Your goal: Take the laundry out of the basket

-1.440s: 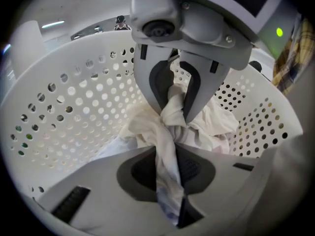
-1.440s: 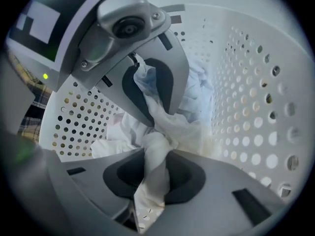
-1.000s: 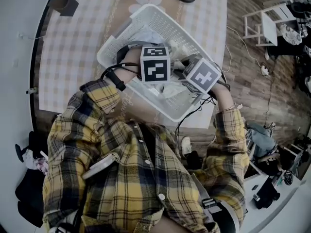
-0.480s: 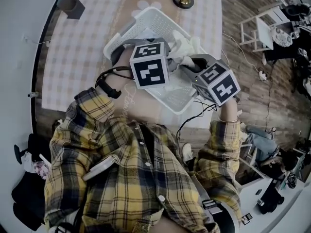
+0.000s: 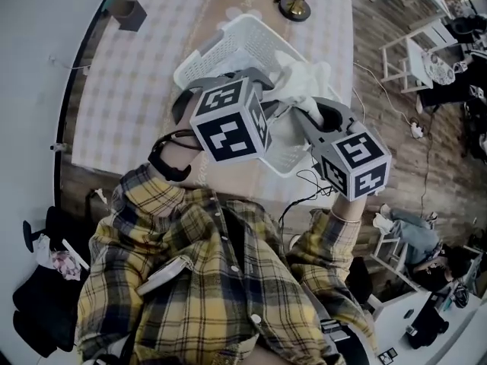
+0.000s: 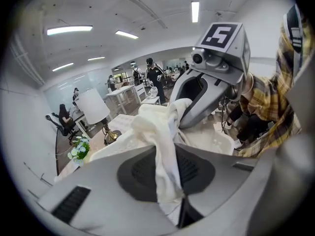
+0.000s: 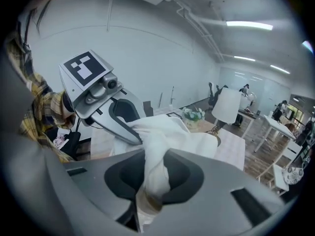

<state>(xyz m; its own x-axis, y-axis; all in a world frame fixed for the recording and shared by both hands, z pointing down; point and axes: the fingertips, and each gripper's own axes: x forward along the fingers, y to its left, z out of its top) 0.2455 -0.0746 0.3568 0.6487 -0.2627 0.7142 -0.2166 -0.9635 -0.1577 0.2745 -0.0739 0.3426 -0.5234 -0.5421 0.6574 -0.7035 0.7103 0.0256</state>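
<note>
Both tongs have come up out of the basket (image 5: 243,40) since one second ago, when they were low inside it. They are now nearer to the head camera and a little more apart, and the white garment (image 5: 306,80) has come up with them. The left gripper (image 6: 170,191) has its jaws narrow and pinched on a fold of this garment. The right gripper (image 7: 147,191) pinches another fold in the same way, so the cloth is held at two places close together. From the jaws the garment goes forward, away from the person, as one bunched mass. Its long axis runs from the tongs toward the far right rim of the basket, and the right gripper is the nearer one to the bulk of it. I judge that the lower end hangs over the basket, but no view shows if it is free of the rim. The coming move probably needs more lifting and then a carry to the side. The basket stands on a table (image 5: 129,90) with a checked cloth, which has much bare room on the person's left. A small lamp (image 5: 293,6) and a pot of flowers (image 6: 78,149) stand beyond the basket. To the right is wooden floor (image 5: 388,128) with cables, and the room behind is a large office with other people far away.
</note>
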